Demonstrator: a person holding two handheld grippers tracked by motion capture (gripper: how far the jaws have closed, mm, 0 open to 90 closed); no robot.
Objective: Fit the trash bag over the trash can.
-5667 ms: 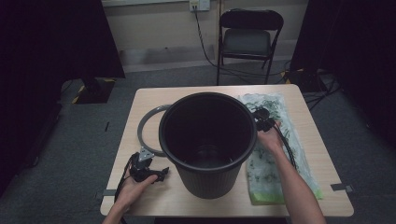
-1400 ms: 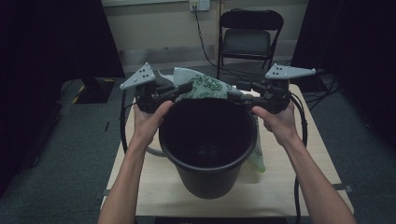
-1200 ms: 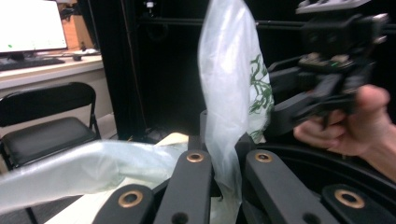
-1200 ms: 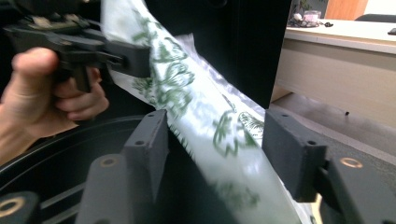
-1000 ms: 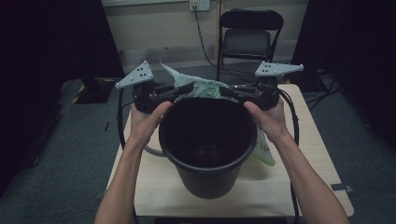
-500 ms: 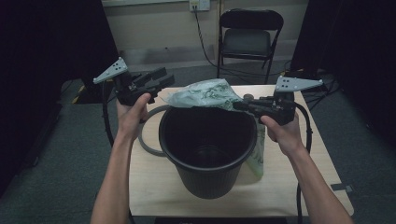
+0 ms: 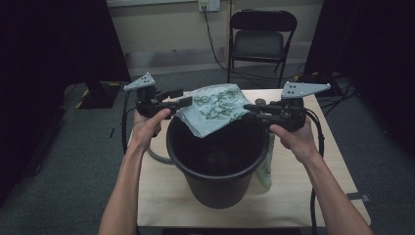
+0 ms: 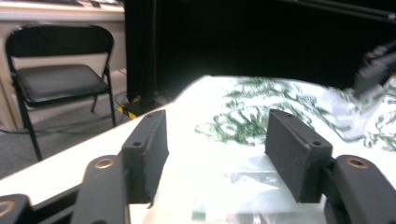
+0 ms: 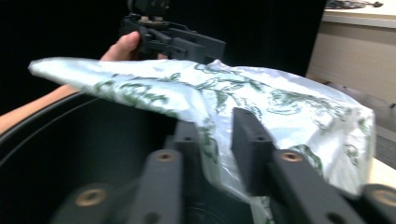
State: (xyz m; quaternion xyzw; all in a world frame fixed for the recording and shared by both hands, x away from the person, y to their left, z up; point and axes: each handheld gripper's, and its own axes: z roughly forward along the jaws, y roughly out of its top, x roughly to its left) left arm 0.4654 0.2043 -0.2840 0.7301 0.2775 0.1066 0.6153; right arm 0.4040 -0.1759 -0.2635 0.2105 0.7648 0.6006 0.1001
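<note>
The bag (image 7: pixel 215 108), thin crinkly plastic with green leaf print, sags over the round black bucket's (image 7: pixel 215 166) far rim. My right gripper (image 7: pixel 250 107), just opening, loosely straddles a fold; my left gripper (image 7: pixel 183 99) gapes, plastic unpinched.

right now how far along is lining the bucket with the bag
Done: the bag is up over the bucket mouth. In hand: left gripper and right gripper have just been opening, bag between the fingers of both. Left: spread it open, push it inside, fold its edge over the rim.
</note>
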